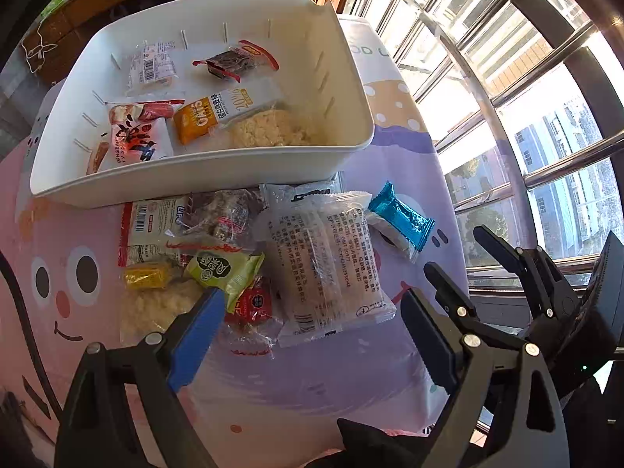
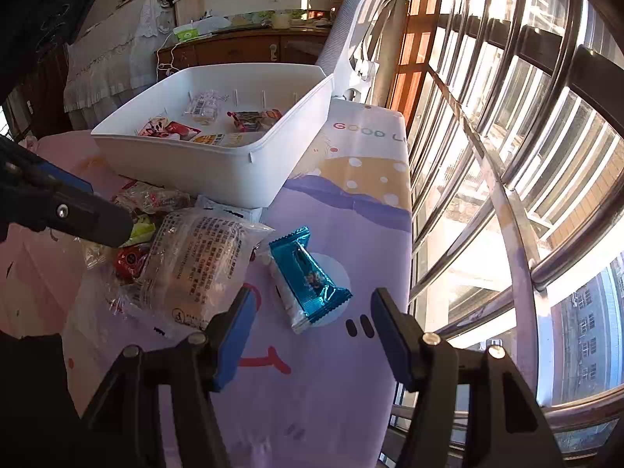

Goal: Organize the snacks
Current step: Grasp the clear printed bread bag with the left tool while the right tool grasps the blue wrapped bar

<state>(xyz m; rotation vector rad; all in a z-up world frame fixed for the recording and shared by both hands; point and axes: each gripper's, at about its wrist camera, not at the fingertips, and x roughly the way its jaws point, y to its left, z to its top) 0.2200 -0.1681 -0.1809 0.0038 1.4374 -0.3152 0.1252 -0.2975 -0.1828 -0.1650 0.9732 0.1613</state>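
Left gripper (image 1: 312,312): jaws wide, empty, above the snack pile (image 1: 241,257) just before the white bin (image 1: 195,183). Right gripper (image 2: 310,323): parted, empty, over the blue packet (image 2: 308,273) beside that pile. Bin beyond: five snacks inside.

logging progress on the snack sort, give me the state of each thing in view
white bin: upright, partly filled with snacks
blue packet: flat on tablecloth, outside bin
clear packet: on the pile, outside bin
left gripper: open, empty
right gripper: open, empty
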